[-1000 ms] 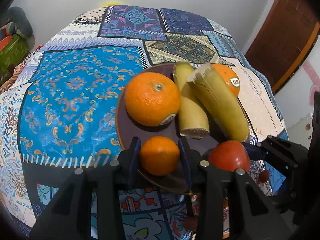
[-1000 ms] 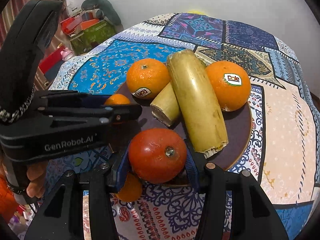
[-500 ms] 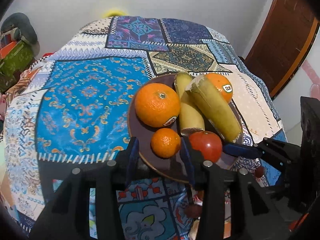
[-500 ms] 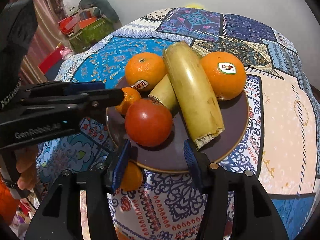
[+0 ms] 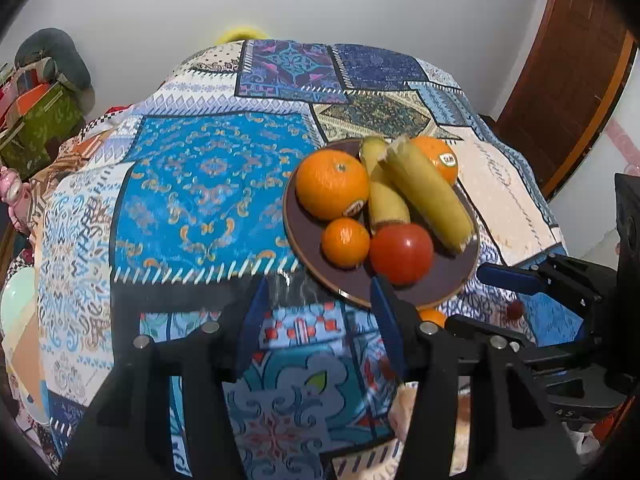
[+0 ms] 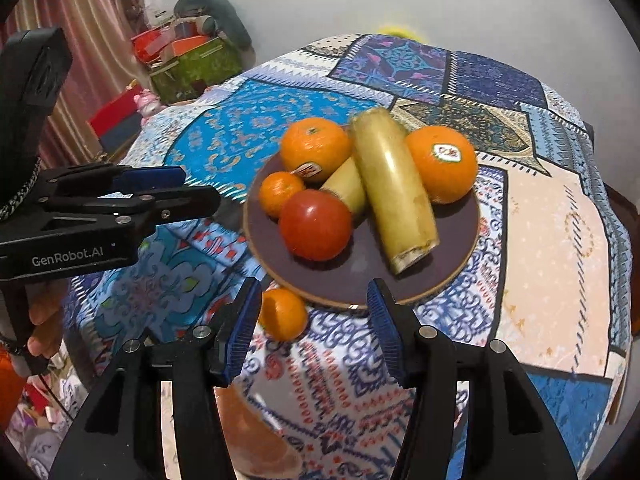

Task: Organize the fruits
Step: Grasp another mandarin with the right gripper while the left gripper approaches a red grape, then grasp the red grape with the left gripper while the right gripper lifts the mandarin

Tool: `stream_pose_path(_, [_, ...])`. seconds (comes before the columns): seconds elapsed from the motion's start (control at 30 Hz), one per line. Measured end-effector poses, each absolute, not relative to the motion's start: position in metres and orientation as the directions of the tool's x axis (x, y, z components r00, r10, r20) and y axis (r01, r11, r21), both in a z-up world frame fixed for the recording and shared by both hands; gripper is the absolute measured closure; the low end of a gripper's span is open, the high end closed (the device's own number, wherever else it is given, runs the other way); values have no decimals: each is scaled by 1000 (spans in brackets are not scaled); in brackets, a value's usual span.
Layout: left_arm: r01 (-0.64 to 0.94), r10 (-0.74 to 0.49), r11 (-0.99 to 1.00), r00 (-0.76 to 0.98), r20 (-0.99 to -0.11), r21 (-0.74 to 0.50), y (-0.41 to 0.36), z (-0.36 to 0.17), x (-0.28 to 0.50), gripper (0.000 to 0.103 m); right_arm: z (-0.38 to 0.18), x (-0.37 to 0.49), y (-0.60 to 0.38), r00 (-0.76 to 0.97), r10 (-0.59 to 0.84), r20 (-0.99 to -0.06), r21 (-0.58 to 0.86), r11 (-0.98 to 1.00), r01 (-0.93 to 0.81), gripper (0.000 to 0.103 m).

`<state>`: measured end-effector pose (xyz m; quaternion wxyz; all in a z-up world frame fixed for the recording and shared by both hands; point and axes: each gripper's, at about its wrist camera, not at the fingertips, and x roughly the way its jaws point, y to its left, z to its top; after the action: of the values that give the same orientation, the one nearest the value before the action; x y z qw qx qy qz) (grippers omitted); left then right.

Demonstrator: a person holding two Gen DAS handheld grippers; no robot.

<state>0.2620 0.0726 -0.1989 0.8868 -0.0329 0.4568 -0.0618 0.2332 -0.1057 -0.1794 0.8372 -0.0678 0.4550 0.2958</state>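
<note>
A dark brown plate sits near the table's front edge. On it lie two large oranges, two bananas, a small mandarin and a red tomato. Another mandarin lies on the cloth just in front of the plate. My left gripper is open and empty, short of the plate. My right gripper is open and empty, in front of the plate beside the loose mandarin.
A patchwork cloth covers the round table. Boxes and clutter stand at the far left by a curtain. A brown door is at the right. A white wall is behind.
Both grippers let go and drew back from the plate. The small mandarin and the tomato now rest on the plate, free of the fingers.
</note>
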Motion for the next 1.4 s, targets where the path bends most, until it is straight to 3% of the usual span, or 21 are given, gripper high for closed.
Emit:
stream_pose_path(0.13, [82,-141,990,556,-819,-115,74,-206,253,50,-186,230,-103,392,444,-806,179,813,-554,52])
stream_pose_path(0.2, [78,-137,991,549,-825,-113,75,-211,249,50,-189,230,-101,377,450,-810,190,809,-556,61])
stream_pose_path(0.4, [69,-143,990,520,-842,-125,78,-229,241,50,-198,231,-95,346,458,-819,205,796,-569,67])
stream_pose_path(0.93, [69,-148,989,498,-855,-131,76,-239,237,50,-212,236,-87,291,509,-810,280,772,-571,73])
stream_pose_path(1.4, [115,-176,984,507,-844,-136,52,-225,228,51,-197,227,-122,356,494,-793,266,807,-528,74])
